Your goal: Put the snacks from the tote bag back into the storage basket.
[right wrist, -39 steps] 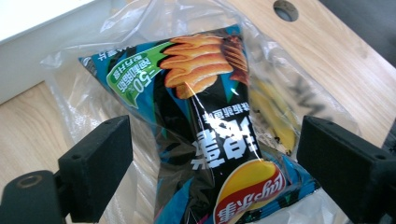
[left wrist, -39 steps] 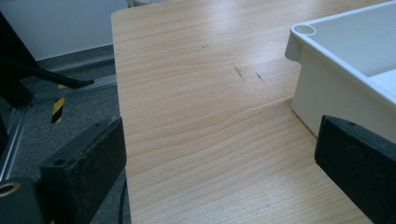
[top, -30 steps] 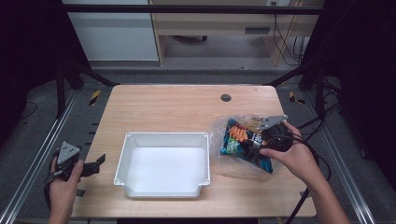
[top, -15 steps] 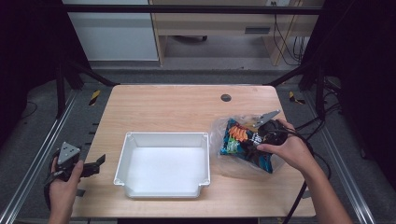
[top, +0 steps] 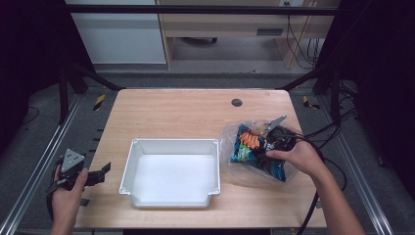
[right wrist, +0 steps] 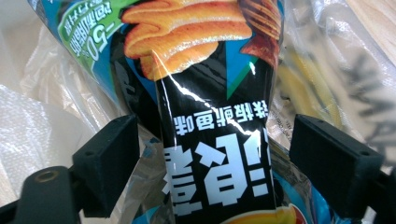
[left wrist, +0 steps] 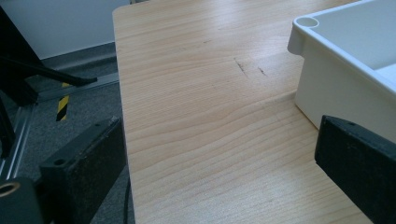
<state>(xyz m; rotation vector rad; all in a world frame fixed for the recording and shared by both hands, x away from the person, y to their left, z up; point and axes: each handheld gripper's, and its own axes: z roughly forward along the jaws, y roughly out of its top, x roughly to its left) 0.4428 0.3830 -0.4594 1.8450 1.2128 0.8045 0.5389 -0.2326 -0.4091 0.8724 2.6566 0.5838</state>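
Pale wood grain runs across the rounded-corner table (top: pixel 186 115), which stands on a grey floor inside a dark metal frame, with a white cabinet and a wooden desk behind it.

At the table's right side lies a snack packet (right wrist: pixel 210 116), glossy black and blue foil printed with orange ridged crisps and white lettering, inside a crinkled clear plastic bag (top: pixel 234 139). The right gripper (top: pixel 266 142) is pressed down into this bag, and the right hand (top: pixel 296 156) holds it from the near side. In the right gripper view the two black jaws stand apart on either side of the packet's narrow black end, the packet lying between them; whether the pads touch the foil I cannot tell.

One white tray (top: pixel 169 193) sits at the table's near middle, just left of the bag: smooth moulded plastic, rectangular, with rounded corners and a raised rim.

The left gripper (top: pixel 100 172), in the left hand (top: pixel 68 191), hangs at the table's near left edge, near the tray. Its blocky black jaws are spread wide over bare wood, holding nothing.

One small dark round grommet (top: pixel 237 102) is set in the far side of the tabletop.
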